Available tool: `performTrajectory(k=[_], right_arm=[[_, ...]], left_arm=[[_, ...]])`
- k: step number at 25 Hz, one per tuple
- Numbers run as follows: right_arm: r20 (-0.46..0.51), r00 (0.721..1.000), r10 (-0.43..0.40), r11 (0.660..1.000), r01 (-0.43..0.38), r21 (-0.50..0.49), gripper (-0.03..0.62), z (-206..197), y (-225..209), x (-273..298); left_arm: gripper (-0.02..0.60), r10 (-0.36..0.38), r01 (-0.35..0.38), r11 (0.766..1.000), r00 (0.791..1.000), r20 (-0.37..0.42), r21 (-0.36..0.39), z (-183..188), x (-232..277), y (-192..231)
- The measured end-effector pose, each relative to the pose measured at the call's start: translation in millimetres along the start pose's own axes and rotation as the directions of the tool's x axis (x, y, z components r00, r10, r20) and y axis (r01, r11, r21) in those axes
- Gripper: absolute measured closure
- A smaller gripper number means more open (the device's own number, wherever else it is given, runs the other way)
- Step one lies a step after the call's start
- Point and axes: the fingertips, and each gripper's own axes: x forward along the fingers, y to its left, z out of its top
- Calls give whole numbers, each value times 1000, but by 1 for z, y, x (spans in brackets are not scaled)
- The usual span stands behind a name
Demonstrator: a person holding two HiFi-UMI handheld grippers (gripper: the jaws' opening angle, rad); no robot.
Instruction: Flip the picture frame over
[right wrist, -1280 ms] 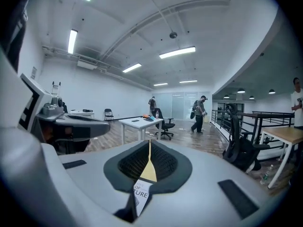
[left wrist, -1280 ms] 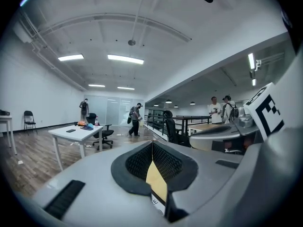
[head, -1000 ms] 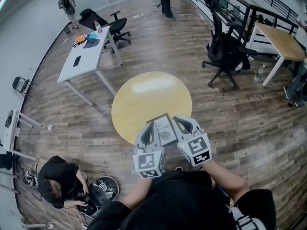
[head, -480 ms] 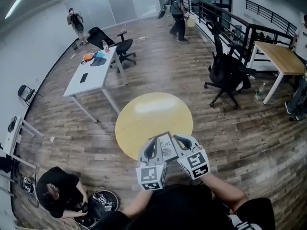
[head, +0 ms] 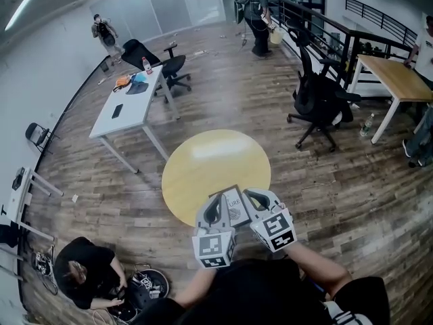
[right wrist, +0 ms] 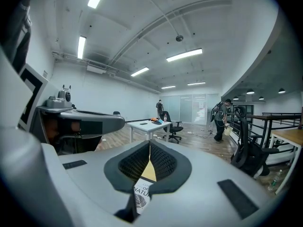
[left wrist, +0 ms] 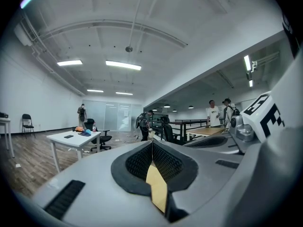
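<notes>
Since a second before, the head view had tipped upward, so the person with a backpack at the far end of the room came fully into sight. The two tools and the frame had kept their places at the near edge of the round yellow desk.

The white-printed picture frame with a dark border lay print side up at that near edge. It sat directly between the left hand-held gripper and the right hand-held gripper, and the inner side of each overlapped one of its long edges. Both tools pointed away from the person across the desk, side by side and close together, with their marker cubes toward the body.

In the left gripper view the jaws were drawn together with the black ribbed pads meeting at their tips. Only a strip of yellow showed through the narrow slit low between them.

In the right gripper view the jaws were likewise closed, pad against pad at the tips. Through the slit below them showed a wedge of yellow, and nearer the camera the frame's printed face with a leaf drawing and lettering, its dark edge on the left. The print appeared behind the closed pads rather than pinched by them.
</notes>
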Motion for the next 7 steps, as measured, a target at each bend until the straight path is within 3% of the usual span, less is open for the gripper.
performTrajectory(k=[7], right_arm=[[6, 1000, -9, 1000, 9, -14, 572, -7, -7, -3]], left_arm=[[558, -1, 1, 1000, 1000, 5, 9, -4, 4, -6]])
